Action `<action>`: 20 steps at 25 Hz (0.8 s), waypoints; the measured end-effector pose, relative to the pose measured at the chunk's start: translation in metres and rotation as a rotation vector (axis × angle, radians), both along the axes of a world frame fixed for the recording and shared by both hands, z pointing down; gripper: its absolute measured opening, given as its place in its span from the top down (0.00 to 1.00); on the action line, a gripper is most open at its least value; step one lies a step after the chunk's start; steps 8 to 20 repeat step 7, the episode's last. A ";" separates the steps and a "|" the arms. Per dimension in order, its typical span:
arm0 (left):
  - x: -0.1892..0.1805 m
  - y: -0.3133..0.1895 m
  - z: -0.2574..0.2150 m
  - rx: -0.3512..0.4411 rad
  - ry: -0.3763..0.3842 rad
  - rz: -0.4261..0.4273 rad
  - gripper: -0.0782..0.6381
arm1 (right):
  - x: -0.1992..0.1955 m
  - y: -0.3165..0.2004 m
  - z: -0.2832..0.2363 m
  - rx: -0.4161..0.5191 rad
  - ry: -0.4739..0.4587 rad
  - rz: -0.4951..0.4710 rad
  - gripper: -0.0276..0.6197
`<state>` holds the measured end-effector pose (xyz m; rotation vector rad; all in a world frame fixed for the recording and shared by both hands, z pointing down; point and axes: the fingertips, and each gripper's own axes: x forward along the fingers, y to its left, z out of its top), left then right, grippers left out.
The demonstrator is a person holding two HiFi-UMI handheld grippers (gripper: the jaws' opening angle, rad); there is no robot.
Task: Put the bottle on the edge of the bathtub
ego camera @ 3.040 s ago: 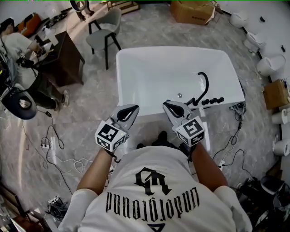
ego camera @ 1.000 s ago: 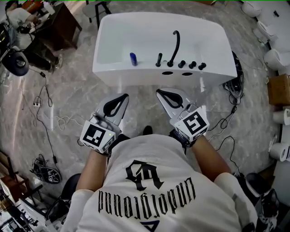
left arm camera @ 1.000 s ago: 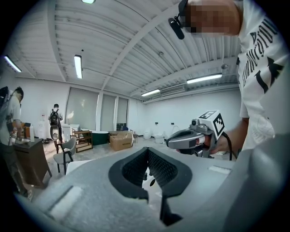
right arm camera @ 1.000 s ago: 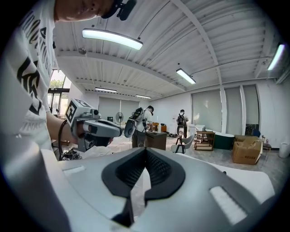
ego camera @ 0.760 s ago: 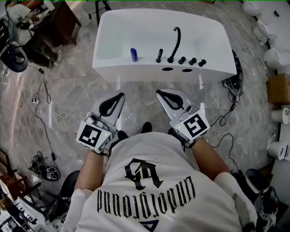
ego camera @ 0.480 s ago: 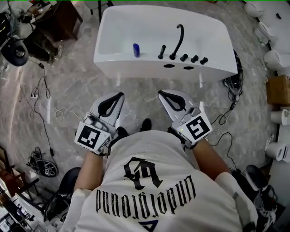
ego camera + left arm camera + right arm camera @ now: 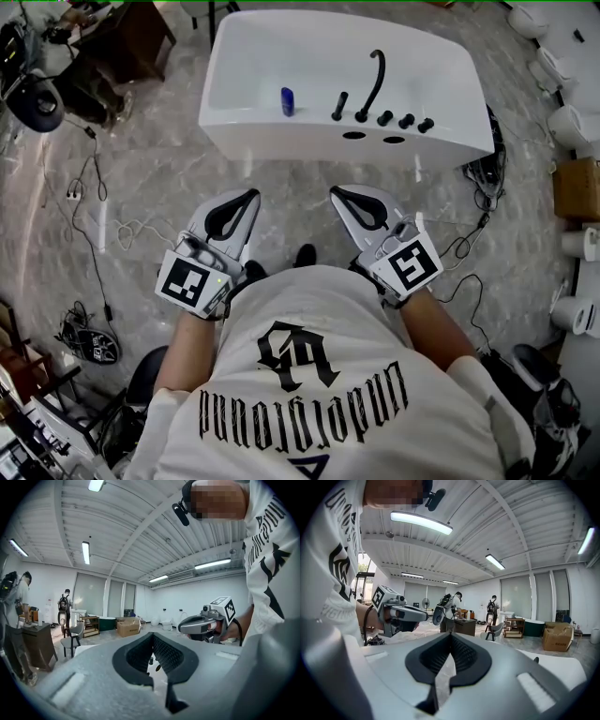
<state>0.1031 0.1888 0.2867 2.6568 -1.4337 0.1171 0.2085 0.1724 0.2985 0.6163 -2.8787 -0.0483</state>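
Bathtub edge (image 7: 450,142): blue bottle (image 7: 288,100) upright nr faucet (image 7: 373,84).

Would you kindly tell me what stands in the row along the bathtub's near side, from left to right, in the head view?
blue bottle → upright black handle → curved black spout → three black knobs

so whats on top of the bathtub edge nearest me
A blue bottle stands upright on the bathtub's near edge, left of a curved black spout and black knobs. Nothing covers that edge in the head view; the bottle's label is too small to make out.
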 end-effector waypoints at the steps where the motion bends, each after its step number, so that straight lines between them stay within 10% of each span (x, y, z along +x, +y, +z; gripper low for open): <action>1: 0.000 -0.001 0.000 0.000 0.001 0.000 0.88 | 0.000 -0.001 -0.001 0.000 -0.001 0.002 0.95; 20: 0.007 -0.007 -0.003 0.000 0.001 0.008 0.88 | -0.001 -0.003 -0.010 -0.030 -0.032 0.011 0.95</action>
